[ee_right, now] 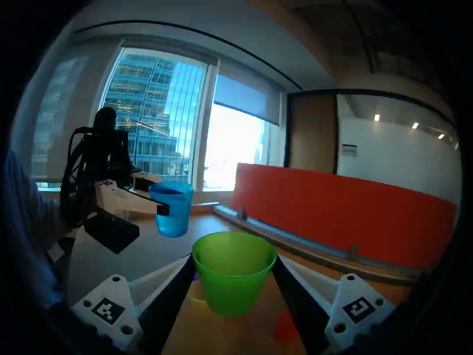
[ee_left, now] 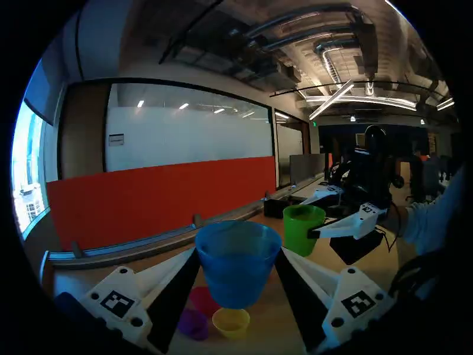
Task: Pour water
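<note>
The left gripper (ee_left: pixel 238 255) is closed on the blue cup (ee_left: pixel 238 272), one finger on each side of its wall. The cup sits upright and lifted off the table (ee_left: pixel 269 322), probably so that nothing spills before the tilt. Ahead and to its right, the right gripper (ee_right: pixel 233 261) clamps the green cup (ee_right: pixel 233 281) the same way, level and mouth up, which suits a receiving vessel. The two cups are near each other but apart, so the pour has not begun. Beneath the blue cup stand a pink cup (ee_left: pixel 204 299), a purple cup (ee_left: pixel 192 323) and a yellow cup (ee_left: pixel 230 322), partly hidden by the cup and fingers. Whether either held cup contains water cannot be made out. The contact pads are hidden behind the cup walls.
</note>
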